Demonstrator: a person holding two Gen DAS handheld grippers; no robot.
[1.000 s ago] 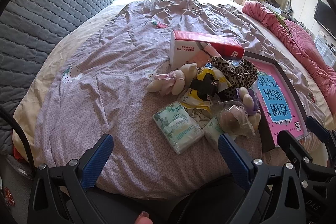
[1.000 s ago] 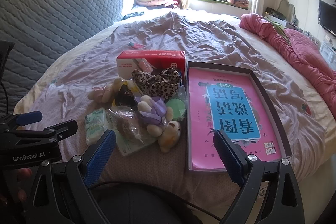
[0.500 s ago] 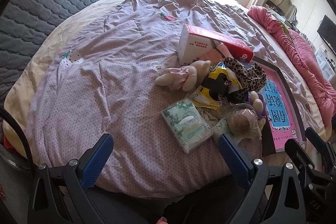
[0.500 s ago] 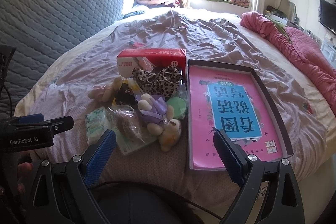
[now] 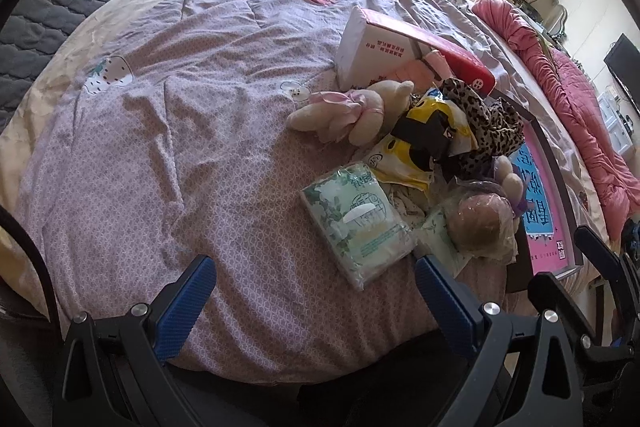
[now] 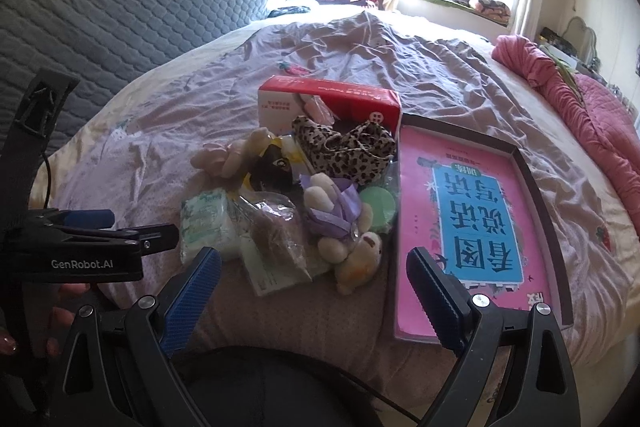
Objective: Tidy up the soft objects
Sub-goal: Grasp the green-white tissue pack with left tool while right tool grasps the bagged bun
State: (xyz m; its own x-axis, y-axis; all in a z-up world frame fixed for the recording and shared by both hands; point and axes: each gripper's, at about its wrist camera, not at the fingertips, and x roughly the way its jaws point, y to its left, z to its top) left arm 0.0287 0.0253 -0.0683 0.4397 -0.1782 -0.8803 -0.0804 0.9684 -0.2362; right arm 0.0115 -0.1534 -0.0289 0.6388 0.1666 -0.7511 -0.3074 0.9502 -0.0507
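left wrist view: the left gripper [image 5: 314,291] hangs over the near edge of the bed [image 5: 160,107], its blue-padded jaws spread wide with nothing between them. just ahead of it lies a green-and-white tissue pack [image 5: 358,223], a flat soft rectangle whose long axis runs from far-left to near-right, its near corner toward the right finger. to its right sits a bagged brownish round thing [image 5: 482,223]. farther back lie a cream plush with pink cloth [image 5: 352,111], stretched left to right, a yellow-and-black packet [image 5: 424,143] and a leopard-print cloth [image 5: 488,123], all bunched against a red-and-white box [image 5: 400,55].

right wrist view: the right gripper [image 6: 314,291] is also spread wide and holds nothing, poised at the bed's near edge. the same heap lies ahead, with a small plush in purple cloth [image 6: 340,219] lying lengthwise toward the camera. right of the heap, touching it, is a shallow dark tray [image 6: 536,195] with a pink book [image 6: 468,219] inside, long axis pointing away.
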